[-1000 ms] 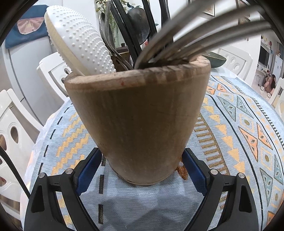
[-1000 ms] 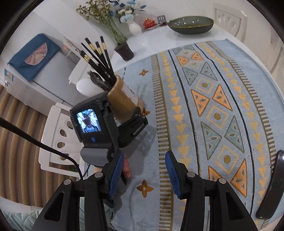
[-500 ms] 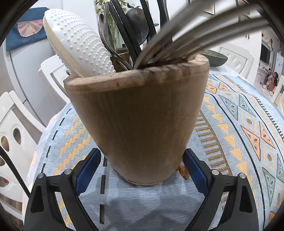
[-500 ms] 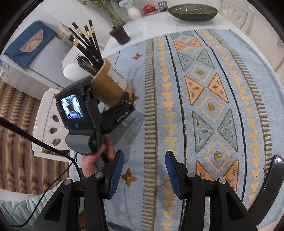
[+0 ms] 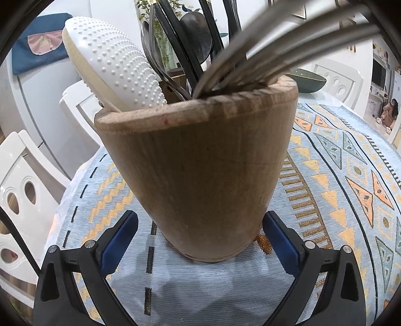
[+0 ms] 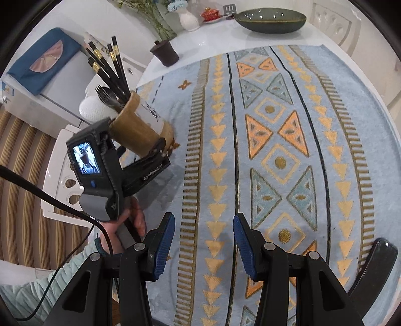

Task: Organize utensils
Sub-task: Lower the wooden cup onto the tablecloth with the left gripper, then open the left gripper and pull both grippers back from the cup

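A wooden utensil holder [image 5: 200, 163] stands on the patterned tablecloth [image 5: 351, 175] and fills the left wrist view. It holds a white dotted paddle [image 5: 112, 67], black chopsticks [image 6: 110, 65], dark forks [image 6: 105, 94] and grey metal handles [image 5: 288, 50]. My left gripper [image 5: 200, 218] straddles the holder's base with its jaws opening. A gap shows at the left blue pad [image 5: 120, 235], and the right pad sits just off the wood. My right gripper [image 6: 203, 240] hovers open over bare cloth to the right of the holder [image 6: 135, 128], with nothing between its fingers.
A dark glossy object [image 6: 376, 265] lies at the cloth's near right edge. At the far end of the table are a green bowl [image 6: 270, 20], a small dark pot [image 6: 165, 52] and a white vase [image 6: 189, 18]. White chairs [image 5: 22, 180] stand at the table's left.
The left jaws have spread away from the holder's base, and the holder stays standing. The right gripper has drifted back toward the near table edge, so the hand on the left gripper now shows.
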Demonstrator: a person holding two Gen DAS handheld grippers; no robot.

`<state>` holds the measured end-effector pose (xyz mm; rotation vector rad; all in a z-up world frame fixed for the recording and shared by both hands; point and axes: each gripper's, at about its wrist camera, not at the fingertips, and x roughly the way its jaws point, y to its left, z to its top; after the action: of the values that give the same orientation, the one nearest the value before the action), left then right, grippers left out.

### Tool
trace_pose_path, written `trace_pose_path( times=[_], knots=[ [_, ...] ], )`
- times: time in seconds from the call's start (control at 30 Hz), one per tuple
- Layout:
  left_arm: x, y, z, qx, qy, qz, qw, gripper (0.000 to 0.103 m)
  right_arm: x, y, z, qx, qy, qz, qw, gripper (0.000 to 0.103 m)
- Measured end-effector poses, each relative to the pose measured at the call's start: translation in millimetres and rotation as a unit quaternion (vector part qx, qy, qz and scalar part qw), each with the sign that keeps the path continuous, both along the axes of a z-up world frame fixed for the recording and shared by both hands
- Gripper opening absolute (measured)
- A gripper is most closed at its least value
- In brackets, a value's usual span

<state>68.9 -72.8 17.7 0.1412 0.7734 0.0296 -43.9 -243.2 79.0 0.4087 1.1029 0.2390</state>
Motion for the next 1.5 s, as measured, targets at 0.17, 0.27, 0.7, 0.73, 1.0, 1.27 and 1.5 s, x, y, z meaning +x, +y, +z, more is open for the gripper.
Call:
trace_pose_path(
  times=[0.17,0.27,0.7,0.73,1.0,1.27,1.5],
  knots=[
    [0,0,0,0.004,0.001,0.005,1.0,0.102,8,-1,9,-0.011,-0.018,0.008,1.0,0.047],
    [-1,1,0,0.005,0.002,0.007,1.0,0.102,13,3,13,-0.012,-0.031,0.015,0.999,0.047],
    [-19,3,-1,-0.001,0.029,0.023,0.9993,0.103,16,10,34,-0.048,-0.084,-0.008,0.995,0.047],
    [-25,2,0,0.0,0.029,0.024,0.9993,0.103,16,11,34,-0.048,-0.085,-0.006,0.995,0.047],
    [-62,4,19,-0.023,0.031,0.036,0.9986,0.103,11,27,35,-0.059,-0.096,0.017,0.994,0.049],
    [-85,29,84,-0.014,-0.012,0.076,0.9969,0.103,5,39,66,-0.126,-0.171,0.023,0.977,0.064],
    [-79,53,83,0.169,-0.004,0.1,0.9806,0.103,12,48,81,-0.102,-0.192,0.038,0.975,0.069]
  ],
)
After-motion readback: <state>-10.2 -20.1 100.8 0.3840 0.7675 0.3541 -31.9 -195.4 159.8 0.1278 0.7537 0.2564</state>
